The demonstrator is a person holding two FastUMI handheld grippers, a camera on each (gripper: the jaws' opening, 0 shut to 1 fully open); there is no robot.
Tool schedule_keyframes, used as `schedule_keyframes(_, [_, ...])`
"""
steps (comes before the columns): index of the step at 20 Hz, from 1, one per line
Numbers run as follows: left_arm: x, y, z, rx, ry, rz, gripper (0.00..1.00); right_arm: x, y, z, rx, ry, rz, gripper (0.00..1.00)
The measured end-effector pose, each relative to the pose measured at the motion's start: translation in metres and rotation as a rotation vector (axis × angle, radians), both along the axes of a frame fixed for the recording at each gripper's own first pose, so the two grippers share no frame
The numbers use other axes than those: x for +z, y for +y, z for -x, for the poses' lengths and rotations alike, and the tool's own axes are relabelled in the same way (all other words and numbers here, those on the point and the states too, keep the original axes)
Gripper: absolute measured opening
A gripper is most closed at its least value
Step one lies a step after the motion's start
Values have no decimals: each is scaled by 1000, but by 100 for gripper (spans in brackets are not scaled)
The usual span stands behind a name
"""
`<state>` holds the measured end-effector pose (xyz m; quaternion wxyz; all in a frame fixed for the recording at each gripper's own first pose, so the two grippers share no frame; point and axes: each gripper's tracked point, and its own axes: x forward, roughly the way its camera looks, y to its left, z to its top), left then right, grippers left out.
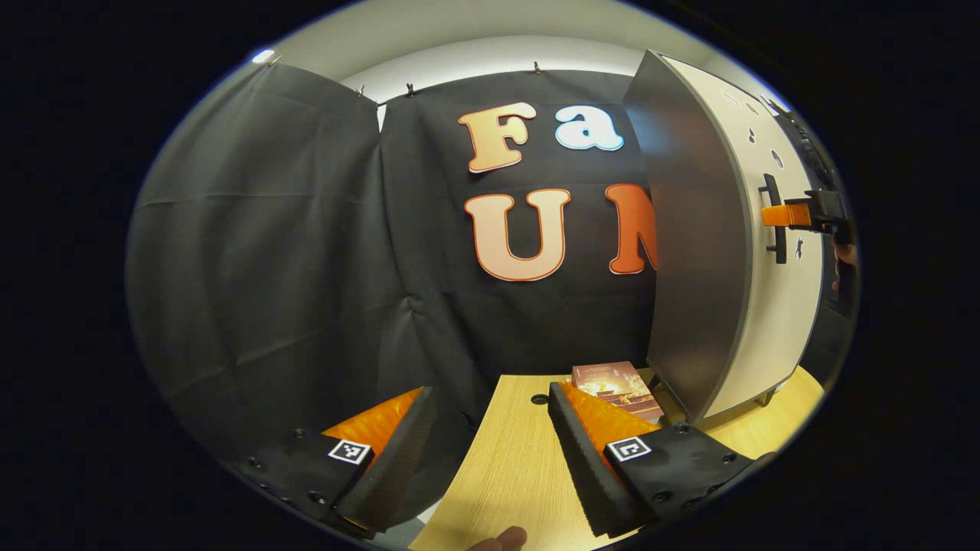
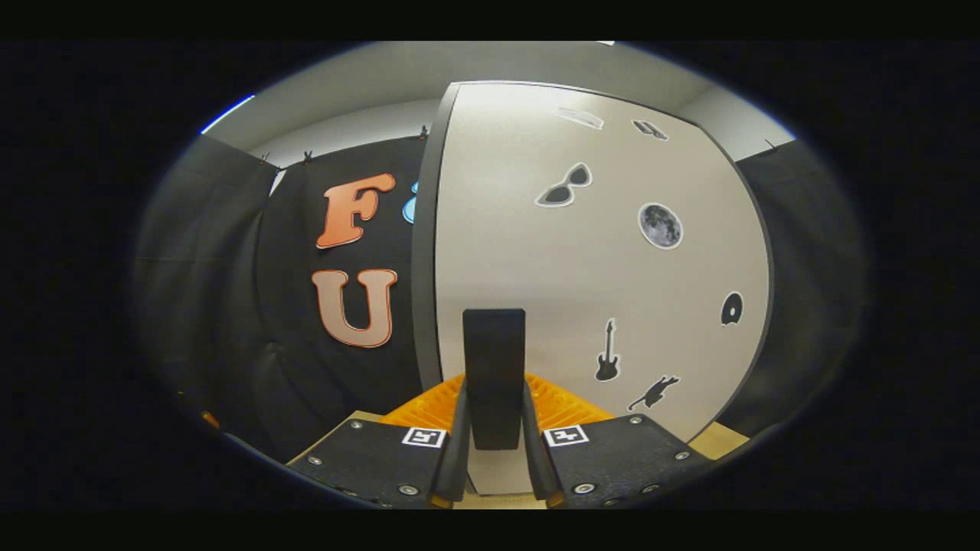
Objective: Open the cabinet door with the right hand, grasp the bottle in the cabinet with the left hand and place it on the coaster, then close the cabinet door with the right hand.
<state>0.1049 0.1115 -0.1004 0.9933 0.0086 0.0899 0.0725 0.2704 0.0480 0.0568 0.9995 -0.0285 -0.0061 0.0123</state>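
**Door handle clamped, left tongs idle**

In the left gripper view, the left tongs (image 1: 490, 451) were held wide apart and empty above the bench (image 1: 513, 467), near the cabinet (image 1: 697, 252). A book (image 1: 616, 386) lay beside the cabinet's foot. The right tongs (image 1: 777, 216) were seen at the handle (image 1: 775, 222).

In the right gripper view, the right tongs (image 2: 495, 436) were closed on the handle (image 2: 494, 375) of the cabinet door (image 2: 582, 268). The bottle could not be made out.

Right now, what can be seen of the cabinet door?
The cabinet door is a pale, smooth panel with a dark edge, dotted with small stickers: sunglasses, moon, guitar. It carries a dark upright bar handle, on which the right gripper is shut. In the left gripper view the door stands beside the cabinet's grey side.
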Motion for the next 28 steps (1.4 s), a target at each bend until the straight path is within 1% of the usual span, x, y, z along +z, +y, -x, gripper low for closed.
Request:
schedule_keyframes(1, [2, -3, 1, -5, -1, -3, 96, 0, -1, 2, 3, 4, -3, 33])
schedule_keyframes(4, [6, -14, 16, -14, -7, -16, 96, 1, -3, 13, 8, 11, -20, 28])
schedule_keyframes(6, [10, -24, 30, -22, -10, -26, 96, 5, -3, 25, 15, 14, -31, 28])
schedule_keyframes(7, [13, -28, 36, -30, -12, -30, 96, 7, -3, 31, 18, 14, -34, 25])
schedule_keyframes(9, [20, -40, 48, -40, -24, -37, 96, 10, -6, 44, 20, 15, -38, 25])
schedule_keyframes(10, [23, -45, 55, -43, -30, -42, 97, 9, -11, 54, 20, 13, -40, 25])
schedule_keyframes(11, [25, -52, 61, -47, -32, -46, 96, 6, -22, 69, 19, 15, -43, 25])
schedule_keyframes(13, [28, -66, 75, -57, -32, -48, 96, 7, -38, 83, 24, 17, -56, 25])
schedule_keyframes(14, [29, -73, 82, -61, -31, -51, 96, 7, -46, 93, 27, 14, -60, 21])
schedule_keyframes(15, [31, -80, 88, -64, -30, -54, 96, 7, -53, 103, 34, 8, -69, 23])
schedule_keyframes(17, [35, -94, 101, -70, -31, -57, 96, 6, -70, 124, 41, 4, -75, 21])
schedule_keyframes(18, [36, -102, 106, -75, -31, -59, 96, 5, -76, 134, 41, 5, -75, 24])
schedule_keyframes(19, [38, -110, 112, -80, -32, -63, 96, 5, -82, 142, 40, 2, -73, 21])
schedule_keyframes(20, [40, -118, 115, -86, -34, -66, 96, 7, -88, 148, 41, 0, -75, 24])
schedule_keyframes(21, [41, -127, 119, -93, -35, -69, 96, 7, -94, 156, 43, -2, -77, 21])
schedule_keyframes(22, [41, -136, 124, -101, -34, -72, 96, 7, -102, 163, 40, -5, -78, 21])
schedule_keyframes(24, [43, -154, 130, -116, -35, -77, 96, 8, -120, 176, 36, -7, -82, 18])
schedule_keyframes(25, [44, -164, 135, -125, -32, -77, 96, 8, -121, 176, 30, -8, -88, 21])
schedule_keyframes(26, [43, -172, 139, -128, -32, -77, 94, 8, -127, 179, 22, -9, -91, 21])
schedule_keyframes(27, [44, -179, 142, -130, -36, -73, 94, 10, -132, 181, 15, -13, -89, 21])
schedule_keyframes(28, [45, -188, 146, -135, -38, -67, 94, 10, -137, 184, 8, -12, -87, 23])
